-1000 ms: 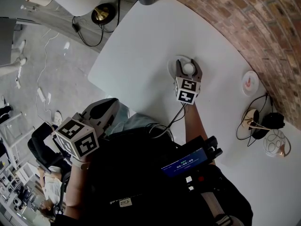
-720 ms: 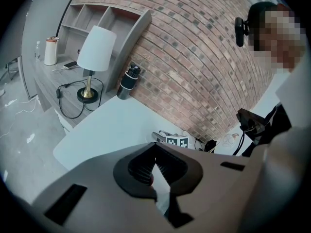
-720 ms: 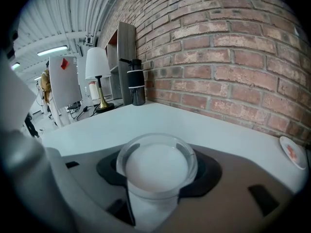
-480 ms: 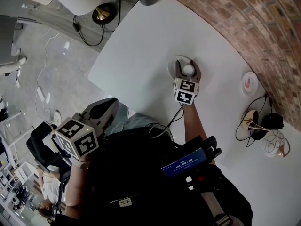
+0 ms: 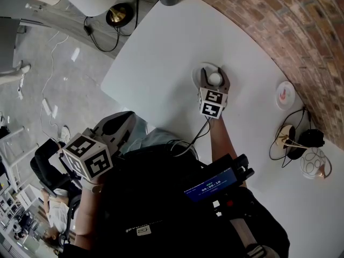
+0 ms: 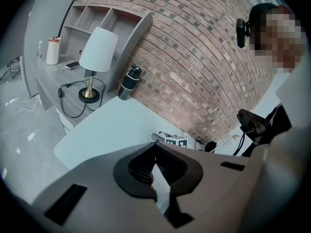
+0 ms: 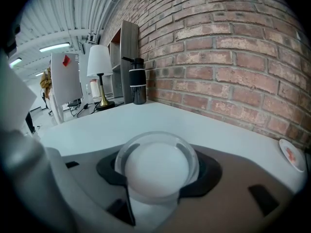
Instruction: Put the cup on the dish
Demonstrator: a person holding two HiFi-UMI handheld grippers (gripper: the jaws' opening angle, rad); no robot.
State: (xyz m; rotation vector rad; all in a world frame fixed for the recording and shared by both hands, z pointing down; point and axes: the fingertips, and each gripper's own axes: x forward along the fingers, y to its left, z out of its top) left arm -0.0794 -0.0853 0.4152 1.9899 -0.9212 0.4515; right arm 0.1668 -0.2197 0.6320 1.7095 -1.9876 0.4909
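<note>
Head view: R gripper [image 5: 215,75] is reaching over the white table [image 5: 161,47], its jaws sitting either side of the cup [image 5: 215,80]. The cup is standing on the dish [image 5: 199,75], mid-table. L gripper [image 5: 117,124] is hanging off the table edge, near the person's body. A plate [image 5: 285,94] w/ a red mark is lying well apart, by the brick wall [image 5: 301,31].

L gripper view: the jaws are pressing together w/ nothing btwn them. Only here is shelving [image 6: 104,21] showing, behind the lamp [image 6: 98,50] and the flask [image 6: 129,81].

R gripper view: the jaws are pinching the cup [image 7: 156,168]. Close up it is looking clear-walled and white inside, which the head view isn't giving. The dish isn't making itself out here.

Room: grey floor [image 5: 48,63] w/ cables is running beside the table.
</note>
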